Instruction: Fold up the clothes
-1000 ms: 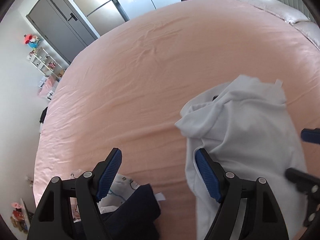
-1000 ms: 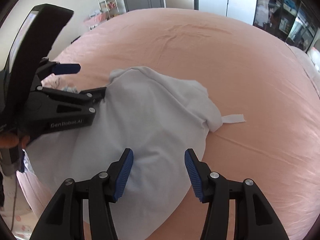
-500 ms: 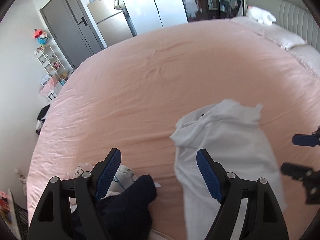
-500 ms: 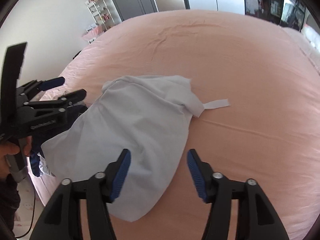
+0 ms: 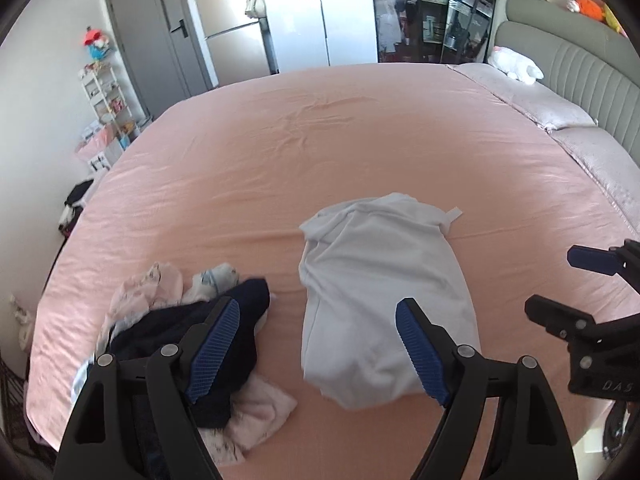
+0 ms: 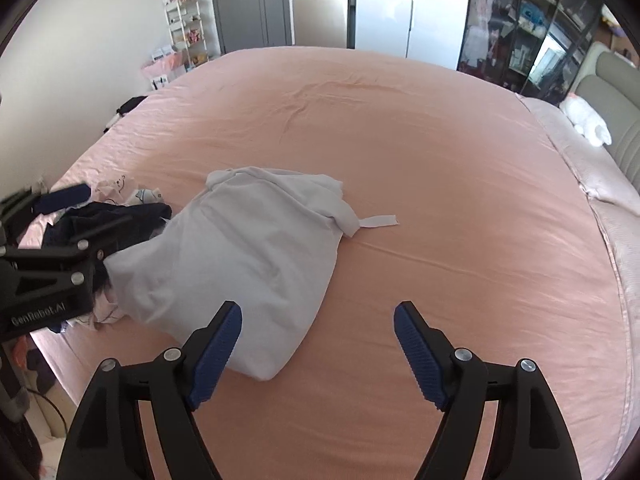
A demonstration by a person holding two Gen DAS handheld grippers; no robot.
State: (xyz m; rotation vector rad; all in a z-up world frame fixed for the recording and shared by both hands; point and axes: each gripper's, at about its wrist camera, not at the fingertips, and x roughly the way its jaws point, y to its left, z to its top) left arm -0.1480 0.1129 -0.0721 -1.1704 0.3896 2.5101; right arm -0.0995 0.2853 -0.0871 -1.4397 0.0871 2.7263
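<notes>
White garment (image 5: pixel 380 304) folded in a bundle near the bed's (image 5: pixel 360 140) front edge, dark-and-pink clothes heap (image 5: pixel 188 332) just beside it toward the front left corner, left gripper (image 5: pixel 318 344) and right gripper (image 6: pixel 318 344) above, jaws opening, nothing between them.

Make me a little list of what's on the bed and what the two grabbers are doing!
bed: pink sheet, mostly bare
white garment: folded bundle lying mid-bed, a small tab sticking out at its far end
clothes pile: dark and pink pieces heaped beside the white garment, unfolded
plush toy: white, by the headboard
left gripper: above the bed, jaws opening, holding nothing
right gripper: above the bed, jaws opening, holding nothing
</notes>
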